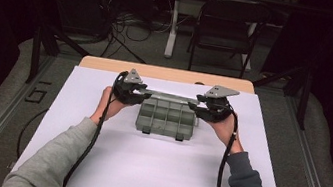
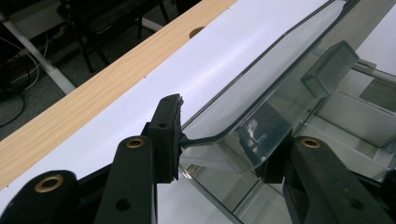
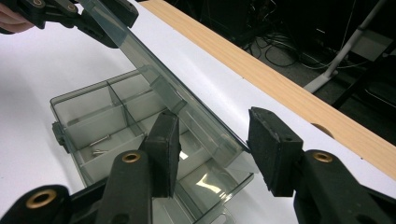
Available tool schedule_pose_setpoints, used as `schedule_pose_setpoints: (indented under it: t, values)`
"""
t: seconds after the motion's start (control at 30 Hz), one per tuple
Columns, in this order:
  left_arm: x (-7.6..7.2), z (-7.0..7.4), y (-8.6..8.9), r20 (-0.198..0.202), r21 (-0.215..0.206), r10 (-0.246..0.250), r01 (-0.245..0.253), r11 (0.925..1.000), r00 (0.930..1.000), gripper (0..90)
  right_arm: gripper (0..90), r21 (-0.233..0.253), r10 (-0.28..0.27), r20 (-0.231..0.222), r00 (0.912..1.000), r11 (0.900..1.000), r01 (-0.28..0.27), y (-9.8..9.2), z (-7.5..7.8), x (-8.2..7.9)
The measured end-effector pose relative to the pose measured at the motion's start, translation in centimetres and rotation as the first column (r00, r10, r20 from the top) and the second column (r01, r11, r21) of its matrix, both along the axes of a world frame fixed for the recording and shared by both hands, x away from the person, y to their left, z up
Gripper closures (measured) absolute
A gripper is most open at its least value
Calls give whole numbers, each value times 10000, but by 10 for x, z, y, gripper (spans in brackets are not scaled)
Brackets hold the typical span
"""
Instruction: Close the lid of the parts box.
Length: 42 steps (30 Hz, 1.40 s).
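Compartment box (image 1: 166, 118) lies mid-table (image 1: 142, 170), a hand-held gripper at each side.

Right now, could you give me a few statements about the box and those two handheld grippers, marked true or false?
1. The box has its lid raised. True.
2. The left gripper pinches a corner of the lid. True: its fingers are closed on the lid's edge.
3. The right gripper is clamped tight on the lid. False: its fingers stand apart on either side of the lid's end, with a gap showing.
4. The box sits on bare wood. False: it rests on a white sheet that covers the table.
5. Every compartment is packed full. False: most look empty; one holds a few small metal pieces.
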<state>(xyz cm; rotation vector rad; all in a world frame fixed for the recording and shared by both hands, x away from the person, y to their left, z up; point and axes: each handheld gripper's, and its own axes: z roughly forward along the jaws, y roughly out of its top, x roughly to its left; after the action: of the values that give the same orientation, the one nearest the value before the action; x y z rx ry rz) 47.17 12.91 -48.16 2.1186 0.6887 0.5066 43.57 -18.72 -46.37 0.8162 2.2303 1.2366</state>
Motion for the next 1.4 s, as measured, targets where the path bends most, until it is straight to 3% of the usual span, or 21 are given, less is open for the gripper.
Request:
schedule_pose_setpoints:
  t: [0.37,0.7,1.0,1.1,1.27,1.4]
  values:
    - [-7,-5,0,171,-43,-22,23,10000,9999,582,522,-60,177,14,9998,9998,-177,0,-5,-2]
    - [-11,-7,2,105,10,-127,127,9999,9999,568,512,-402,328,176,9993,9987,-321,1,-9,-8]
    - [-12,-9,1,80,42,-206,206,9998,9998,549,482,-173,498,-50,9987,9986,-498,-2,-13,-7]
    - [-11,-10,1,-73,27,-301,302,9995,9995,522,474,-199,496,-73,9987,9986,-497,-2,-13,-7]
    - [-13,-9,-1,-172,76,-382,383,9992,9991,379,467,-210,490,-119,9987,9986,-492,-1,-14,-9]
    - [-16,-5,4,-645,-23,-567,567,9984,9963,281,475,-276,471,-58,9989,9985,-472,-1,-14,-9]
